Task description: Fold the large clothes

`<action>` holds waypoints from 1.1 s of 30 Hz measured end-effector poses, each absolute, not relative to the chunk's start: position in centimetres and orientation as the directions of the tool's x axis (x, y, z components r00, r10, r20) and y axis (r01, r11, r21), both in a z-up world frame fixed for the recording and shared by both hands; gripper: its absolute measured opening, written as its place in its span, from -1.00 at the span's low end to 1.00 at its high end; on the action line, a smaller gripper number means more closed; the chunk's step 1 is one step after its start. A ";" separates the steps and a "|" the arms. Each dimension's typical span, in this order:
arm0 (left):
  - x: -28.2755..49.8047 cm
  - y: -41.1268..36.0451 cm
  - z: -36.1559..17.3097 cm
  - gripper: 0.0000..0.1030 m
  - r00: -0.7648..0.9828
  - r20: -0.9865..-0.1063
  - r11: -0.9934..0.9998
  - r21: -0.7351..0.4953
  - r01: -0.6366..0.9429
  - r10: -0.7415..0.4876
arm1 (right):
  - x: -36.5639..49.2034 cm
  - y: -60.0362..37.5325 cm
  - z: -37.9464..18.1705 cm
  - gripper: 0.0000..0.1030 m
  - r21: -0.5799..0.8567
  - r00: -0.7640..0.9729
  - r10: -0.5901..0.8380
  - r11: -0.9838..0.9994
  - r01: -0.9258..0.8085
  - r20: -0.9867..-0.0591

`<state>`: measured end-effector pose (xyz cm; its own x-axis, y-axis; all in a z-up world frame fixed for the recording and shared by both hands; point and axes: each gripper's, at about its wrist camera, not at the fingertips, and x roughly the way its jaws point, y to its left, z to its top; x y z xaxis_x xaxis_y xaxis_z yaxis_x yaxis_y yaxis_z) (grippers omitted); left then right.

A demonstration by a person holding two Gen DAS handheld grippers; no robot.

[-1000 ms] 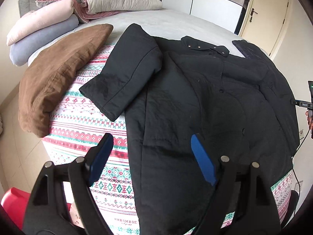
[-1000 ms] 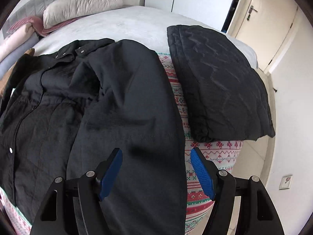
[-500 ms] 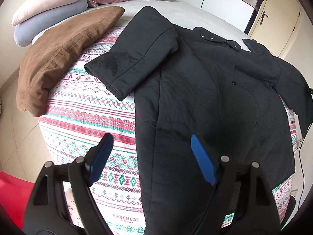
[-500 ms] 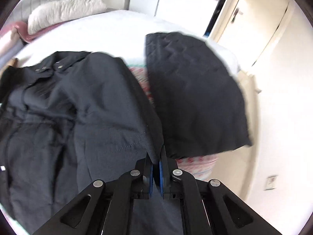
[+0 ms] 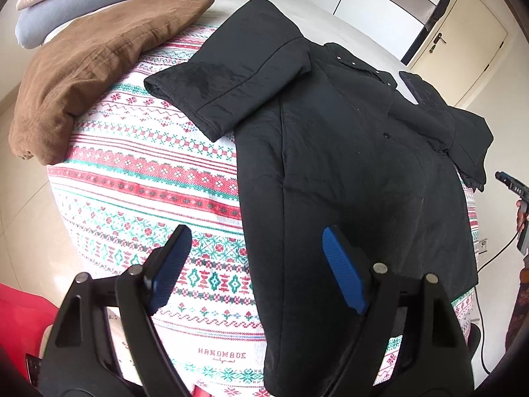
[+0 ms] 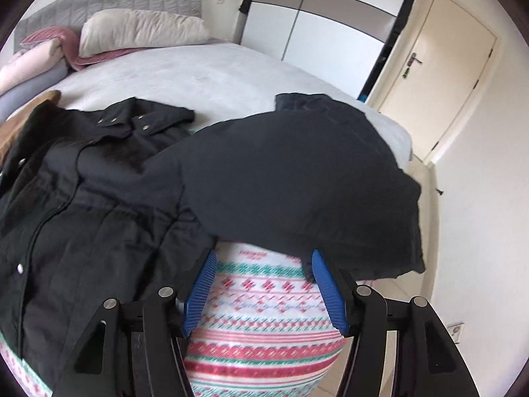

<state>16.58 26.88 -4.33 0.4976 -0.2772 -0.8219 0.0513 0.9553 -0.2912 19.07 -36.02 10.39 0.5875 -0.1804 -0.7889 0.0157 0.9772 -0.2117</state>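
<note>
Black quilted coat (image 5: 347, 172) lies front-up, spread flat ahead of the left gripper (image 5: 258, 271), collar at the far end; hem edge runs between its fingers; one sleeve (image 6: 297, 192) draped, folded inward, just beyond the right gripper (image 6: 264, 284).

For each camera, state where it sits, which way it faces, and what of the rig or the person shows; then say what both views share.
Left wrist: sits on the left gripper, looking down over the bed's foot at the black coat and patterned blanket; its open blue pads show, and the right gripper at the far edge.
Right wrist: sits on the right gripper, facing the headboard across the coat's raised sleeve; its jaws are opening, the sleeve's edge draped over their tips.
Shared: coat, blanket, pillows, door.
</note>
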 end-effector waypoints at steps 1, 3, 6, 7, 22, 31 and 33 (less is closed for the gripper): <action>16.2 27.0 -4.5 0.58 0.490 -0.815 0.946 -0.318 0.066 -0.308 | 17.9 -35.5 9.8 0.19 -0.175 0.581 -0.140 0.985 -0.003 -0.802; 15.6 27.1 -5.0 0.58 0.468 -0.800 0.921 -0.379 0.094 -0.377 | 15.8 -35.3 8.2 0.21 -0.055 0.560 -0.027 0.998 -0.033 -0.828; 14.8 27.0 -6.5 0.58 0.420 -0.776 0.876 -0.469 0.116 -0.471 | 12.3 -34.7 5.2 0.24 0.126 0.522 0.133 0.991 -0.048 -0.843; 14.5 27.0 -6.9 0.58 0.410 -0.764 0.859 -0.499 0.115 -0.498 | 11.4 -34.5 4.0 0.24 0.177 0.503 0.177 0.983 -0.049 -0.846; 9.1 25.8 -6.9 0.57 0.441 -0.748 0.858 -0.501 0.115 -0.496 | 6.2 -27.3 -0.4 -0.80 0.432 0.449 0.417 0.899 -0.073 -0.790; 4.9 25.7 -8.2 0.49 0.494 -0.816 0.953 -0.239 0.187 -0.301 | 7.7 -25.8 10.7 -0.81 0.450 0.608 0.442 0.880 -0.153 -0.660; 5.7 25.5 -9.0 -0.01 0.507 -0.821 0.965 -0.218 0.144 -0.262 | 8.2 -25.5 11.3 -0.81 0.443 0.620 0.433 0.884 -0.149 -0.655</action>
